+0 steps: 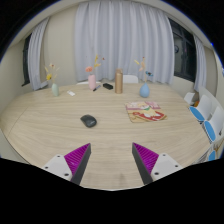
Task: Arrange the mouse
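Note:
A small black mouse (89, 121) lies on the light wooden table (60, 125), well beyond my fingers and a little left of the gap between them. My gripper (112, 158) is open and empty, held above the table's near part. Its two fingers (76, 160) with purple pads stand wide apart, nothing between them.
A coloured mat or book (146, 112) lies right of the mouse. Along the table's far edge stand vases with flowers (91, 78), a tan cylinder (118, 82), a blue cup (145, 90) and a small dark object (108, 87). Blue-and-white chairs (207, 125) stand at the right. Curtains hang behind.

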The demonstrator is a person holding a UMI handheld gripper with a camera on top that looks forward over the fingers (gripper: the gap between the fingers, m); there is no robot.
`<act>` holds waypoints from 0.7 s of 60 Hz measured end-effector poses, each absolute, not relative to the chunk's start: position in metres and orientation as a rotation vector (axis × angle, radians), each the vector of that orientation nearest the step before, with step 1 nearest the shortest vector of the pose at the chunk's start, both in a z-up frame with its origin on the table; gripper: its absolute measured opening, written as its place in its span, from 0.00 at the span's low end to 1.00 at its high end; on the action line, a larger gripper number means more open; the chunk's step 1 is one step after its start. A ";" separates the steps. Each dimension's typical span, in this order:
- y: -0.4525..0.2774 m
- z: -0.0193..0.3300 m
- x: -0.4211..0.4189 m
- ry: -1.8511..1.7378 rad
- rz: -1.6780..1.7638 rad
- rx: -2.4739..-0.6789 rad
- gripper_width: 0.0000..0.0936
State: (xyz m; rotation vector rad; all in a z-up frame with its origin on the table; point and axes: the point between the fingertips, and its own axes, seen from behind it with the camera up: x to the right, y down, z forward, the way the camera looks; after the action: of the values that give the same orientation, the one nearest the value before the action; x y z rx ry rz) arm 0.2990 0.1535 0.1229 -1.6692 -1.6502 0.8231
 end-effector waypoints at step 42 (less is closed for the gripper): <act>0.040 0.026 0.133 -1.706 0.820 -1.566 0.91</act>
State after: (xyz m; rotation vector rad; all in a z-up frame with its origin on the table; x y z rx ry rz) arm 0.1330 0.0398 0.0257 -1.5659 -1.7060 0.8201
